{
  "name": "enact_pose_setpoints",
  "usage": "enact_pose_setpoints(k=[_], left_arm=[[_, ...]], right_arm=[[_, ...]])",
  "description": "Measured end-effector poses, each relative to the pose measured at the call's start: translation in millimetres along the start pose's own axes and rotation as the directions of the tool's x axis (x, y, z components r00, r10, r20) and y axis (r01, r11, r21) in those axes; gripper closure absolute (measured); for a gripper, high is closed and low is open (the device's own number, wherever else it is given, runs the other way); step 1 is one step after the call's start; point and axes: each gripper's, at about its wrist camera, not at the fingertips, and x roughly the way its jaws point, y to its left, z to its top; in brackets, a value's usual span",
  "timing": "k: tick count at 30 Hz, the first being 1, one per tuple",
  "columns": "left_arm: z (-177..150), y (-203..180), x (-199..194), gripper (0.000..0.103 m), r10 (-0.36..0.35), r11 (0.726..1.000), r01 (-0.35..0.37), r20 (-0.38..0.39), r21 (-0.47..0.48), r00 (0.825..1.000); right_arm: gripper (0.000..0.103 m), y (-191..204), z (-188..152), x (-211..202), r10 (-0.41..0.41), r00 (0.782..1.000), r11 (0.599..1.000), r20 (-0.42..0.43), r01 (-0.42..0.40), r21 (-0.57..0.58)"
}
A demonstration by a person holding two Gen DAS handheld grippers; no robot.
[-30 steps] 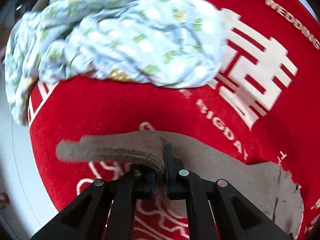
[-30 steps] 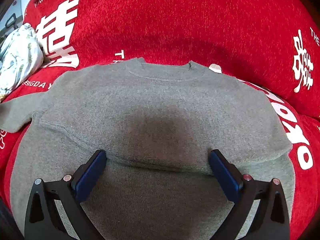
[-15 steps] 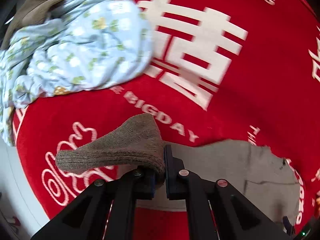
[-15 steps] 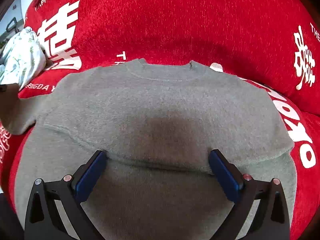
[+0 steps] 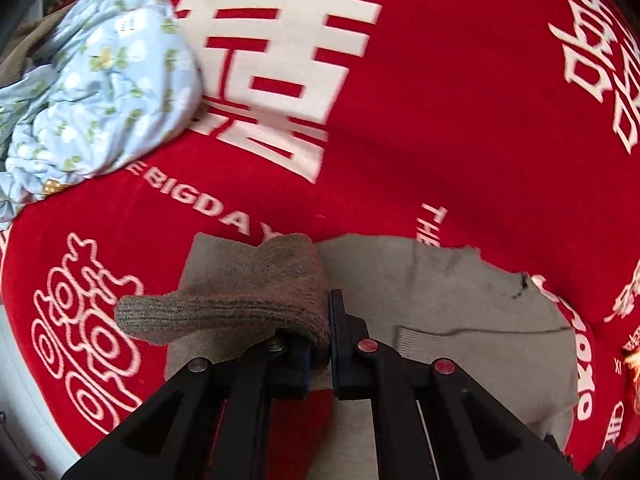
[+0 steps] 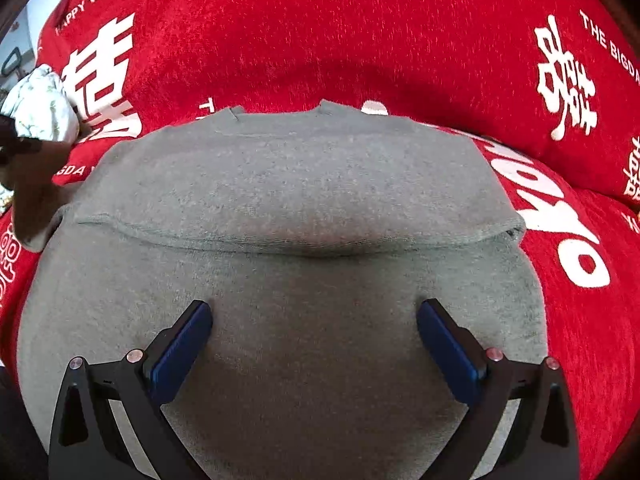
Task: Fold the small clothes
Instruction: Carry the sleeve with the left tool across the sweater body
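Small grey knitted sweater [image 6: 288,184] lies flat on red plush cover with white lettering [image 6: 360,32], bottom half folded up. Left gripper [image 5: 326,336] fingers clamped on ribbed sleeve cuff [image 5: 224,312], lifted over sweater body. Right gripper [image 6: 314,336] fingers wide apart, over the sweater, holding nothing. Crumpled light-blue floral cloth [image 5: 100,92] sits far left, apart from the sweater, nothing blocking
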Motion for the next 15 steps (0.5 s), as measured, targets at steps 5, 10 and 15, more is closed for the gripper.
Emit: enact_pose_setpoints(k=[5,10,15], left_arm=[[-6.1,-37.8,0.2,0.095,-0.014,0.998,0.014,-0.010,0.054,1.000],[-14.2,-74.3,0.4,0.095,-0.026,0.994,0.028,-0.026,0.101,0.999],[-25.9,-102.2,1.4,0.095,-0.035,0.990,0.040,-0.038,0.132,0.999]], right_arm=[[0.001,-1.1,-1.0,-1.1,0.009,1.000,1.000,0.015,-0.009,0.006],[0.001,-1.9,-2.1,-2.4,0.021,1.000,1.000,0.022,-0.021,0.010],[0.001,-5.5,-4.3,-3.7,0.043,0.998,0.999,0.036,-0.044,0.022]])
